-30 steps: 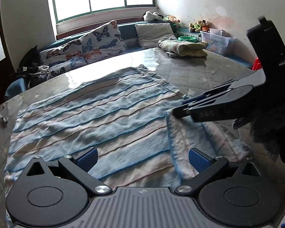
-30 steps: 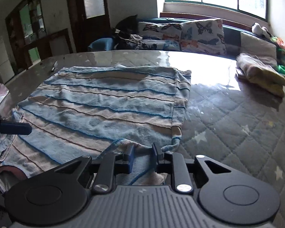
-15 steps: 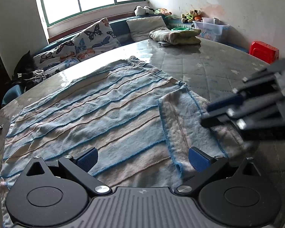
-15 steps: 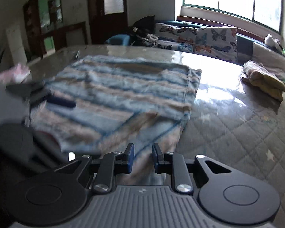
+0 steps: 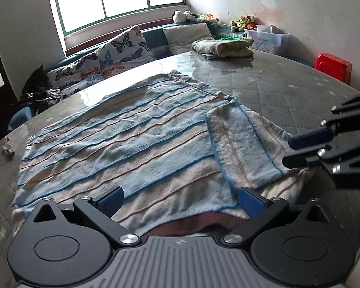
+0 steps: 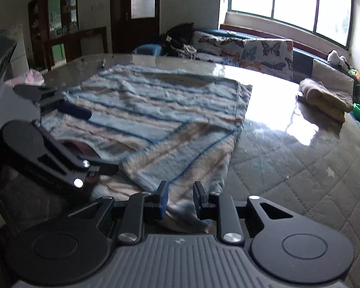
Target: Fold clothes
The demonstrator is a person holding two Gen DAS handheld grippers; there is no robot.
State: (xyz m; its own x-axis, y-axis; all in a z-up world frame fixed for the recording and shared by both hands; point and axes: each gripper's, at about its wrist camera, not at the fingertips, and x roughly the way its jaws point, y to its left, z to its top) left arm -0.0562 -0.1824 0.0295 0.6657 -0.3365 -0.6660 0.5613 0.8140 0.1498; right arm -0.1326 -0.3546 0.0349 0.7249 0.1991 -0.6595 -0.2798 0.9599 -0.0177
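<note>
A blue, white and tan striped garment (image 5: 132, 139) lies spread flat on the quilted table (image 5: 288, 88). Its near right corner (image 5: 244, 148) is folded over onto the body. My left gripper (image 5: 180, 200) is open and empty over the garment's near hem. My right gripper (image 6: 178, 198) hovers at the garment's near edge with its jaws a little apart and cloth showing between them; it also shows in the left wrist view (image 5: 300, 150). The garment also shows in the right wrist view (image 6: 160, 110).
A folded beige and yellow pile (image 5: 223, 46) sits at the table's far side. Butterfly cushions (image 5: 122, 50) line a bench under the window. A red stool (image 5: 333, 66) and a clear bin (image 5: 268, 38) stand at the right wall. A small object (image 5: 8, 151) lies at the table's left.
My right gripper laid the garment's corner over and pulled back to the right, its jaws opening a little. My left gripper dropped lower toward the near hem.
</note>
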